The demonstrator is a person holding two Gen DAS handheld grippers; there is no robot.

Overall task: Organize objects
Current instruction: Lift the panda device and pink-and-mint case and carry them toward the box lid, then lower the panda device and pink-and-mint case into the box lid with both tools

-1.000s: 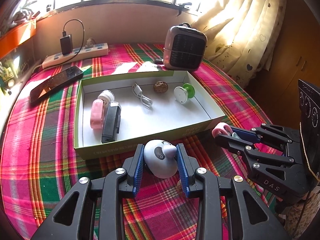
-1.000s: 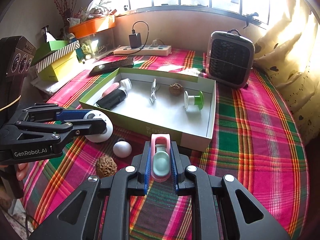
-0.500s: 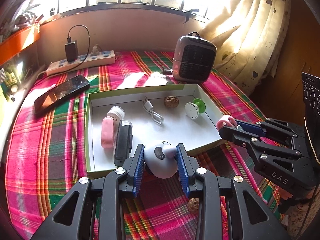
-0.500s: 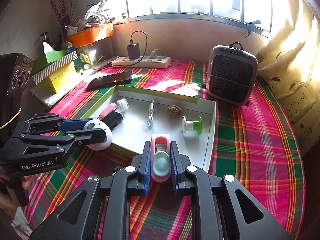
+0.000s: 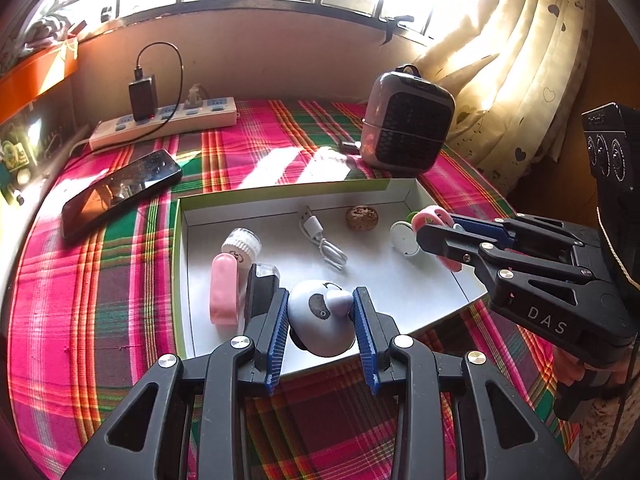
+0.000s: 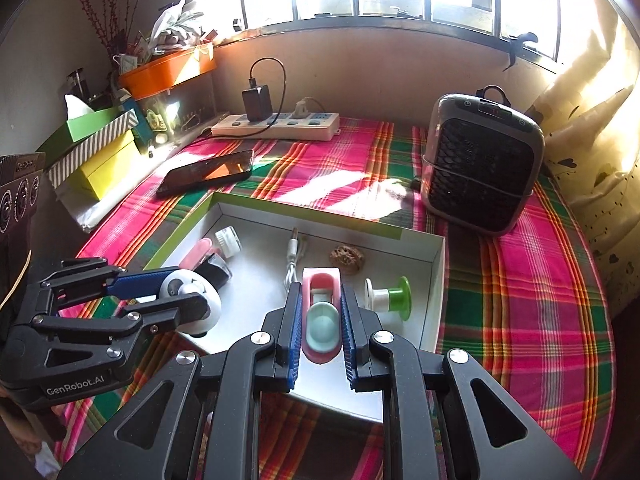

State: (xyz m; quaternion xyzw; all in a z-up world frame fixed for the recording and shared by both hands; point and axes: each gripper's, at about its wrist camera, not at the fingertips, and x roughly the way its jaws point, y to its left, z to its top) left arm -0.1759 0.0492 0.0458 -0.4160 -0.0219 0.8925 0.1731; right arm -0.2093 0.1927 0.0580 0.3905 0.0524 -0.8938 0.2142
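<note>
My left gripper [image 5: 321, 312] is shut on a white panda-faced round toy [image 5: 320, 322], held over the near left part of the green-rimmed white box [image 5: 288, 188]. In the right wrist view that gripper [image 6: 188, 300] and the toy [image 6: 204, 312] hang at the box's near left corner. My right gripper [image 6: 320, 320] is shut on a pink and mint oval case [image 6: 321, 320] above the box's near middle; the left wrist view shows it [image 5: 430, 228] over the right side. Inside lie a pink tube [image 5: 225, 288], a black item [image 5: 260, 280], a white cable [image 5: 324, 240], a walnut [image 5: 362, 218] and a green-white spool [image 6: 390, 298].
A plaid cloth [image 5: 100, 300] covers the table. A phone [image 5: 120, 192] and a power strip [image 5: 164, 124] lie behind the box on the left, a small heater [image 5: 408, 132] behind it on the right. Boxes [image 6: 96, 152] stack at the far left; a curtain [image 5: 520, 60] hangs right.
Both grippers have carried their objects forward, from in front of the box's near wall to above its inside. The walnut and white ball on the cloth have dropped out of view.
</note>
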